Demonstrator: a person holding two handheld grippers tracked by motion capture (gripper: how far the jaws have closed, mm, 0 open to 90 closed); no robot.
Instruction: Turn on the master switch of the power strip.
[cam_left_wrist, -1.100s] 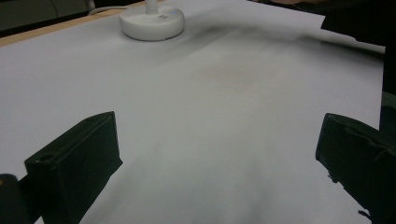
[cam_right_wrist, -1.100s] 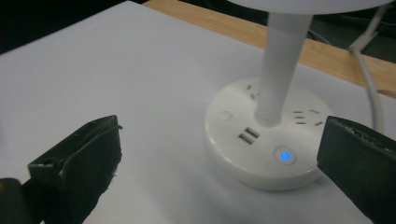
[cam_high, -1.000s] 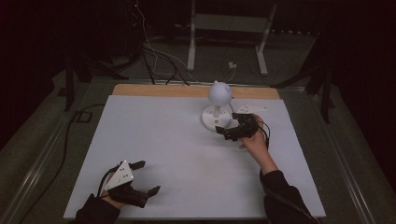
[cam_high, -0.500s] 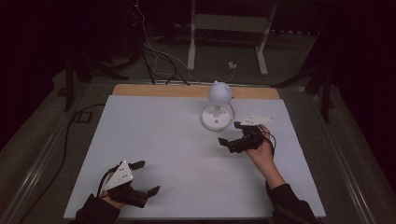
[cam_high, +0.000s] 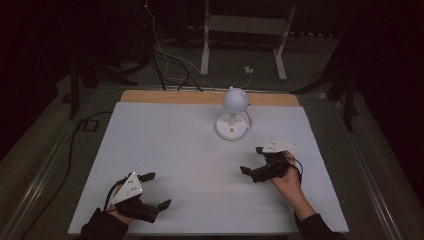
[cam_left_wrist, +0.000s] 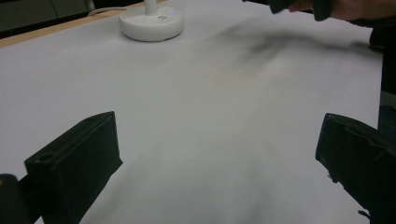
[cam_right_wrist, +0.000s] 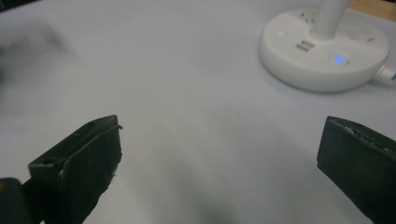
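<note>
A small white desk lamp (cam_high: 233, 116) with a round base stands at the back middle of the white table (cam_high: 185, 150). Its base (cam_right_wrist: 322, 49) shows a lit blue button and lies up and right of my right gripper (cam_right_wrist: 219, 168), whose jaws stand wide apart with nothing between them. In the high view the right gripper (cam_high: 252, 161) hovers right of centre, a short way in front of the lamp. My left gripper (cam_high: 156, 191) rests near the front left edge, open and empty. From the left gripper (cam_left_wrist: 219, 163) the lamp base (cam_left_wrist: 150, 23) lies far ahead.
A wooden strip (cam_high: 165, 96) edges the table's far side. The lamp's white cord (cam_high: 248, 120) trails off behind it. Cables and a white stand (cam_high: 245, 35) occupy the dark floor beyond. A black cable (cam_high: 75, 145) runs along the left side.
My right gripper has pulled back from the lamp base toward the front of the table. The left gripper has stayed put.
</note>
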